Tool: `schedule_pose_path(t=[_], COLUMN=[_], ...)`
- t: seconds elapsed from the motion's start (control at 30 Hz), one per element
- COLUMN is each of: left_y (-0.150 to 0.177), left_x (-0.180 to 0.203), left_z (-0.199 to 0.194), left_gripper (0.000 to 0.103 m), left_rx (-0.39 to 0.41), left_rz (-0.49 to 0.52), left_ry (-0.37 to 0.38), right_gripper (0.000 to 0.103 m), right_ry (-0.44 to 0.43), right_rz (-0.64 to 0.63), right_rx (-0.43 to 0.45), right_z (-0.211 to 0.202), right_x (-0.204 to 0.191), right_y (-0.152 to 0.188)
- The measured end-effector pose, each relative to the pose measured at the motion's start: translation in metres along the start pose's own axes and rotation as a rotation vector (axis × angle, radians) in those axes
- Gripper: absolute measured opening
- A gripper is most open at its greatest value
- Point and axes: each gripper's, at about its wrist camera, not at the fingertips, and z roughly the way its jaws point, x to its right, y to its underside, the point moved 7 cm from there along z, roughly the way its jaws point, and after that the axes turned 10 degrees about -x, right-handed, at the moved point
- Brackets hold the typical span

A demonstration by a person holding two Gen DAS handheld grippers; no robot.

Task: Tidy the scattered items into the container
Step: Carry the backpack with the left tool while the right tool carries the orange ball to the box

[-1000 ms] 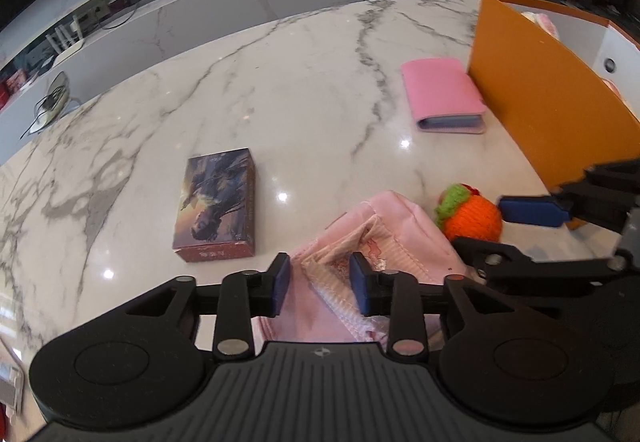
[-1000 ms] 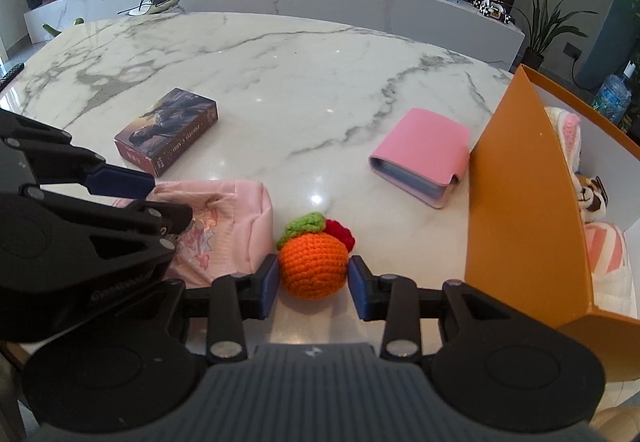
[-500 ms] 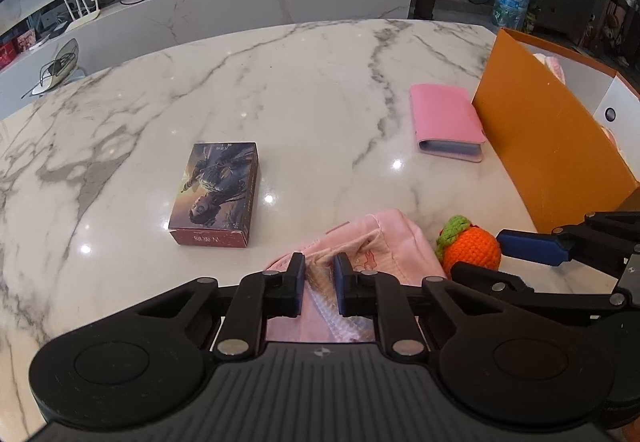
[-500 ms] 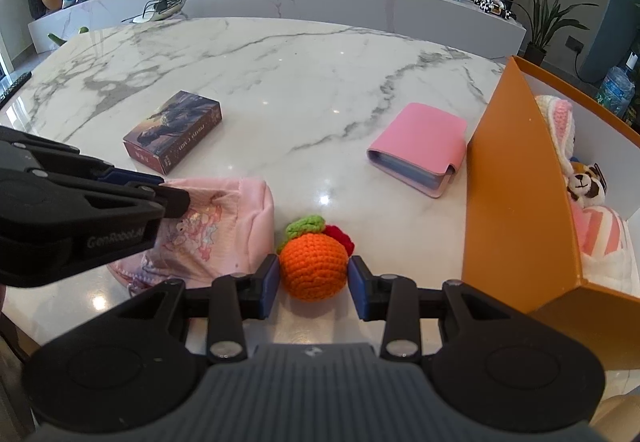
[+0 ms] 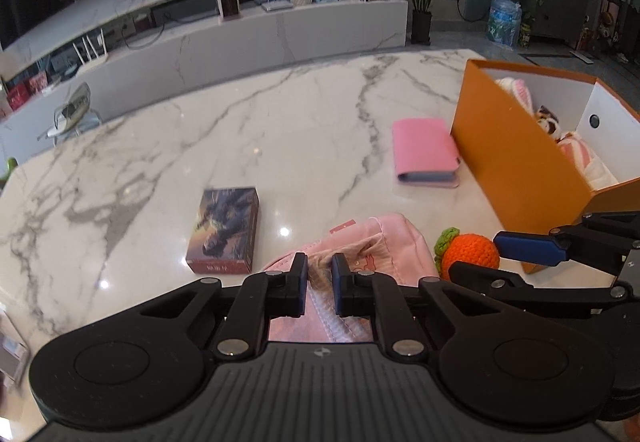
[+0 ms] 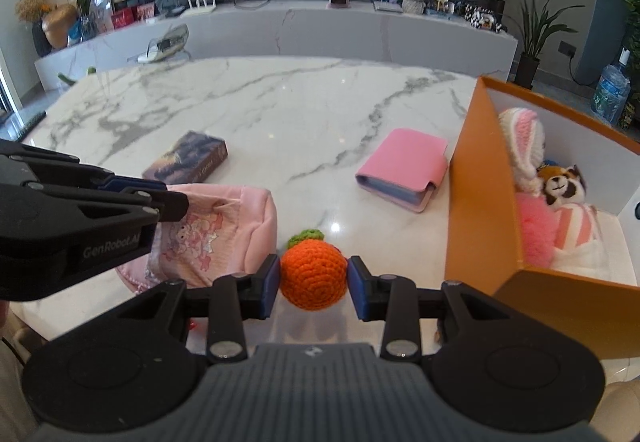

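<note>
Both held things are to be carried to the orange container (image 6: 476, 202), which stands at the right side of the marble table (image 6: 280, 114) with soft toys already inside. For a good result, each thing is best lifted well above the near wall before it is moved over the opening, and it is released only when it is above the inside. The soft pouch is likely to hang and swing, so a slow move is advised.

The left gripper (image 5: 320, 272) is nearly closed, and a fold of the pink pouch (image 5: 384, 242) is pinched between its jaws, which are closing a little more. The right gripper (image 6: 313, 278) is partly closed, and the crocheted orange (image 6: 313, 276) is held between its blue pads (image 6: 273, 278)
</note>
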Motion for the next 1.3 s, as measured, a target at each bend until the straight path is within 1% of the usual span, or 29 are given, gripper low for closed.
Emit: schedule_pose_path(t=[0.13,0.27,0.5,0.6,0.77,0.9,1.13,1.3], left_y=[-0.005,-0.015,-0.047,-0.062,-0.088,-0.107,-0.131,-0.144], left_x=[0.004,0.011,0.031,0.048,0.09,0.135,0.213,0.253], left_z=[-0.014,-0.036,-0.074,-0.083,-0.086,-0.078,-0.047,-0.017], left_gripper=[0.014,0.014,0.014,0.014,0.014,0.014,0.014,0.014], left_rx=[0.033,0.09,0.202,0.239,0.278,0.29,0.264,0.22], left_rz=[0.007,0.018,0.03,0.049,0.108,0.168,0.261,0.309], left_ry=[-0.014,-0.022,-0.017,0.007,0.045,0.097,0.182,0.227], right_gripper=[0.039,0.039,0.039,0.039,0.039,0.039,0.039,0.039], right_ry=[-0.012,-0.02,-0.015,-0.007,0.035,0.08,0.172,0.172], right_rz=[0.013,0.028,0.068,0.097,0.173,0.247,0.38,0.471], right_rx=[0.046,0.108,0.246,0.292,0.343,0.349,0.347,0.303], right_z=[-0.018,-0.041,-0.086,-0.104,-0.128,-0.139,-0.147,-0.127], right_x=[0.004,0.009,0.029,0.046,0.09,0.137,0.22,0.273], right_y=[-0.002,-0.005,-0.019,-0.025,-0.031,-0.027,-0.019,-0.015])
